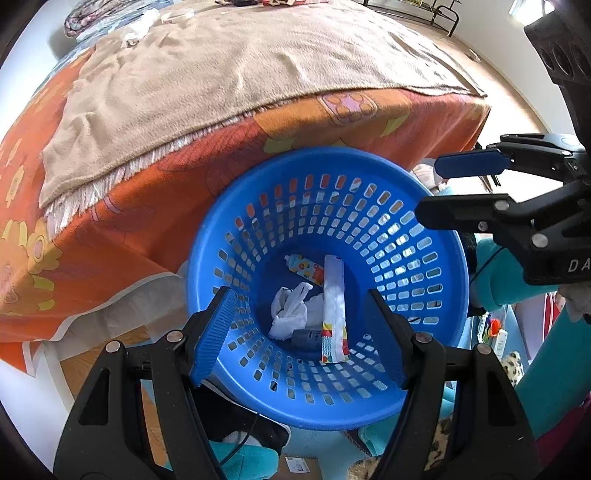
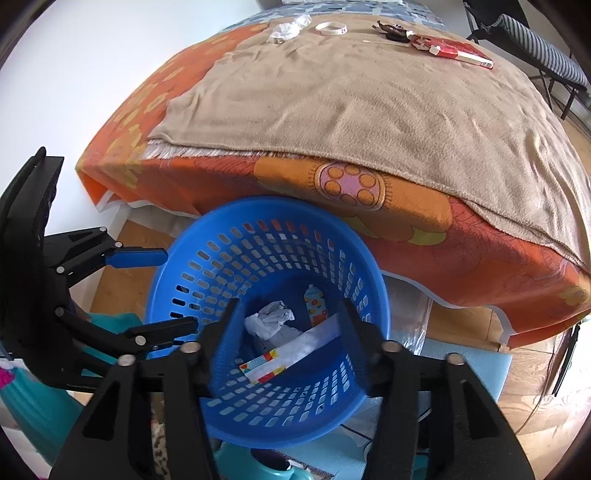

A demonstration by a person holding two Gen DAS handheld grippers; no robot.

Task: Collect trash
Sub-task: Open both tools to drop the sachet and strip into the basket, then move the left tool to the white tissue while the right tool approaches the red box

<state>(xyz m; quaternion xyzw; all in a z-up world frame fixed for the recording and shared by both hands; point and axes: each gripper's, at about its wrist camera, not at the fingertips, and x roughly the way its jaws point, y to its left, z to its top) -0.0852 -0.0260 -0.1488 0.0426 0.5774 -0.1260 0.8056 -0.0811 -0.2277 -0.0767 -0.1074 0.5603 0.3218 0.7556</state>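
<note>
A blue perforated basket [image 1: 436, 266] [image 2: 184, 266] stands at the foot of the bed. In it lie a crumpled white plastic bag [image 1: 290, 312] [image 2: 269, 319], a long white wrapper with coloured ends [image 1: 333, 306] [image 2: 295, 354], a small printed tube [image 1: 304, 267] [image 2: 315, 301] and a dark can [image 1: 306, 338]. My left gripper [image 1: 301, 291] is open and empty above the basket; it shows at the left of the right wrist view [image 2: 177, 291]. My right gripper [image 2: 288, 310] is open and empty over the basket, seen at right in the left wrist view [image 1: 424, 188].
The bed has a tan blanket [image 2: 369, 99] over an orange flowered sheet [image 2: 406, 236]. At its far end lie crumpled white paper [image 2: 286, 31], a white ring [image 2: 331, 28], dark wrappers [image 2: 395, 31] and a red box [image 2: 463, 53]. Wooden floor [image 2: 535, 406] and turquoise items lie around the basket.
</note>
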